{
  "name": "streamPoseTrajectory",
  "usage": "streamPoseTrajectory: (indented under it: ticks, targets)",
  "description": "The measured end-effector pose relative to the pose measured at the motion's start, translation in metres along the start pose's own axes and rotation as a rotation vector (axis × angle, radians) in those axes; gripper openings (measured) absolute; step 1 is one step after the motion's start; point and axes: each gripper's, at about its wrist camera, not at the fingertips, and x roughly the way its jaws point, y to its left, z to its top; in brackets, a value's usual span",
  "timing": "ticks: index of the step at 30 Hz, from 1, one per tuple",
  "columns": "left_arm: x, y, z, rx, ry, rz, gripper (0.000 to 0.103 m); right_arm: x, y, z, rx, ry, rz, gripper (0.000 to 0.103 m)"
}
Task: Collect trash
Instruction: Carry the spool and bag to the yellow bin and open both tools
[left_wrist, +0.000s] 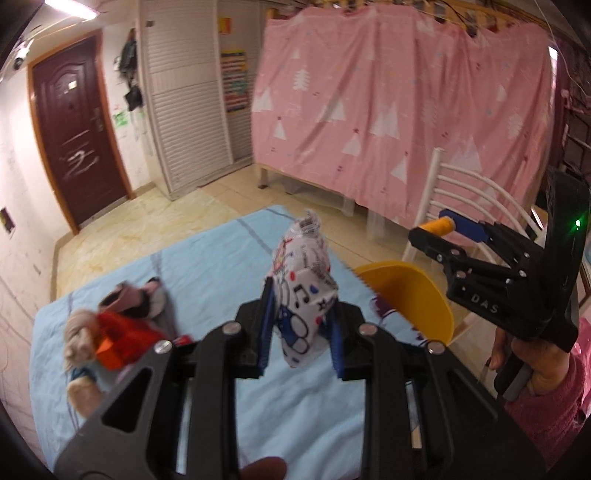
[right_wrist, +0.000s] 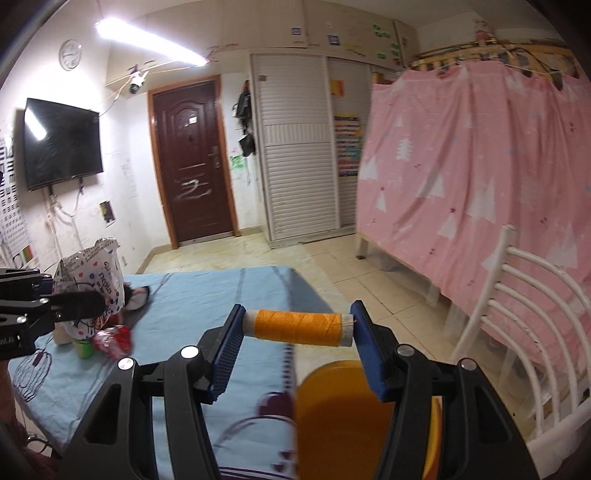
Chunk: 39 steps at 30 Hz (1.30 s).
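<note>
one wrapper, one thread spool, both gripped

The room is evenly lit by a ceiling tube light, which is blown out to white and reflected as glare on the wall television. Straight lines are bent toward the dark corners. The snack wrapper is smeared, probably by motion blur.
</note>
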Motion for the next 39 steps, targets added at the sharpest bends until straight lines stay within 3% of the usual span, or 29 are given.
streamPoseTrajectory:
  ticks: [2,8,16,17,19,20,21,23,31,39]
  targets:
    - [0.007,-0.014,0.007,0.015,0.008,-0.029,0.024,0.002,-0.01,-0.003,0.012,0.001,-0.015,0.052]
    - [0.034,-0.039,0.027,0.008,0.044,-0.246,0.024,0.016,-0.045,-0.024,0.061,0.045,-0.041,0.052]
    - [0.086,-0.067,0.054,-0.052,0.101,-0.367,0.024,0.039,-0.067,-0.053,0.081,0.131,-0.034,0.053]
    - [0.093,-0.07,0.056,-0.056,0.112,-0.376,0.025,0.042,-0.068,-0.053,0.081,0.14,-0.032,0.057]
    - [0.105,-0.078,0.058,-0.059,0.138,-0.386,0.027,0.045,-0.071,-0.059,0.083,0.151,-0.025,0.071]
    - [0.11,-0.081,0.059,-0.06,0.15,-0.388,0.036,0.045,-0.073,-0.061,0.084,0.15,-0.023,0.081]
    - [0.114,-0.084,0.059,-0.062,0.16,-0.387,0.056,0.044,-0.074,-0.063,0.085,0.148,-0.023,0.085]
    - [0.118,-0.089,0.06,-0.073,0.166,-0.383,0.075,0.041,-0.077,-0.066,0.086,0.142,-0.023,0.086]
    - [0.111,-0.091,0.06,-0.079,0.159,-0.372,0.075,0.027,-0.081,-0.069,0.092,0.132,-0.031,0.087]
    - [0.078,-0.063,0.061,-0.118,0.11,-0.331,0.075,0.021,-0.064,-0.048,0.06,0.102,-0.009,0.087]
